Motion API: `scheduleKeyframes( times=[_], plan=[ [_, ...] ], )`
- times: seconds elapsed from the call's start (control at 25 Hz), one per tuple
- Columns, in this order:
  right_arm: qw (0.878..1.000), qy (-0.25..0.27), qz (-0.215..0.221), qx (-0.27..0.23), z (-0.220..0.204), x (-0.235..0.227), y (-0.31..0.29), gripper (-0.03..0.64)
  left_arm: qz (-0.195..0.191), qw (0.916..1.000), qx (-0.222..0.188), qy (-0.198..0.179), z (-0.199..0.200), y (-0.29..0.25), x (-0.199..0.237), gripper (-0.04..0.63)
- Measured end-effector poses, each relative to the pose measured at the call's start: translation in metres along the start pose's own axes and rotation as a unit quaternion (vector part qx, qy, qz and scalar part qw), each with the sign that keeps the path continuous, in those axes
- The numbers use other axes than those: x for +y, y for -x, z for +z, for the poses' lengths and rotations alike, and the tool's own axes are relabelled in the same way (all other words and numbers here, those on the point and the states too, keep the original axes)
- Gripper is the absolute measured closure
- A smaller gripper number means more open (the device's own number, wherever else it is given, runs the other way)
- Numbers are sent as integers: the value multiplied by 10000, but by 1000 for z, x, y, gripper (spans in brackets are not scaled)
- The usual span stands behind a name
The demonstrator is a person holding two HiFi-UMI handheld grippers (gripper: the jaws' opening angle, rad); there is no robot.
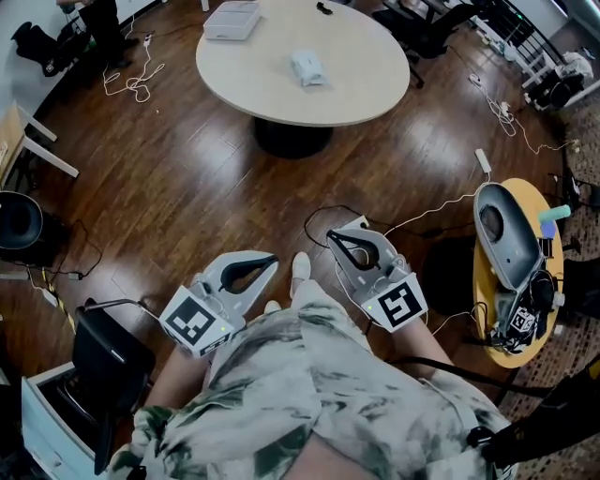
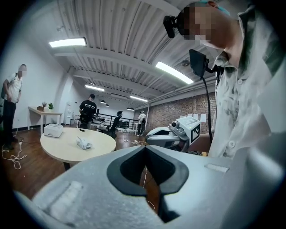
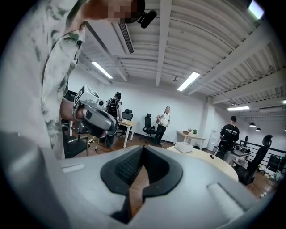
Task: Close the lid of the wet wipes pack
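The wet wipes pack lies near the middle of a round beige table far ahead of me; at this distance I cannot tell how its lid stands. In the left gripper view the wet wipes pack is a small white bundle on the table. My left gripper and right gripper are held low in front of my body, over the wooden floor and well short of the table. Both have their jaws shut, tips touching, with nothing between them. The right gripper also shows in the left gripper view.
A white box sits on the table's far left. To my right is a round yellow stand holding grey equipment. Cables trail over the floor. A black chair is at my left. Office chairs and several people stand beyond.
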State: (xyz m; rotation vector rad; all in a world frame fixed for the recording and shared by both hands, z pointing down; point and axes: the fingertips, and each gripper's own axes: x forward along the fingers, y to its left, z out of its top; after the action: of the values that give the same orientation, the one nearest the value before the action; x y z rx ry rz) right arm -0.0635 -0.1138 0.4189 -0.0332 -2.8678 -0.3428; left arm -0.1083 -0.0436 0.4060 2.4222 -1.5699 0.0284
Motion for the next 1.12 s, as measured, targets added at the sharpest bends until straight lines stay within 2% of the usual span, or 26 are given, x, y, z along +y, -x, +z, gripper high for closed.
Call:
scheduleKeyframes(
  times=[0.4,0.56,0.76,1.12],
  plan=[
    [9997,84,193,-158,-9,-103,-39,611,281,9996,-46,0,37,-74,72,595],
    [9993,183,272,-202,-12,-139,-46,611,348,9993,-32,-108,53,-105,93,595],
    [9994,97,289,-168,-32,-170,-57,611,460,9987,19,-214,59,-132,116,595],
    [9995,47,309,-81,-48,-207,-94,611,409,9989,155,-136,66,-153,152,595]
  ],
)
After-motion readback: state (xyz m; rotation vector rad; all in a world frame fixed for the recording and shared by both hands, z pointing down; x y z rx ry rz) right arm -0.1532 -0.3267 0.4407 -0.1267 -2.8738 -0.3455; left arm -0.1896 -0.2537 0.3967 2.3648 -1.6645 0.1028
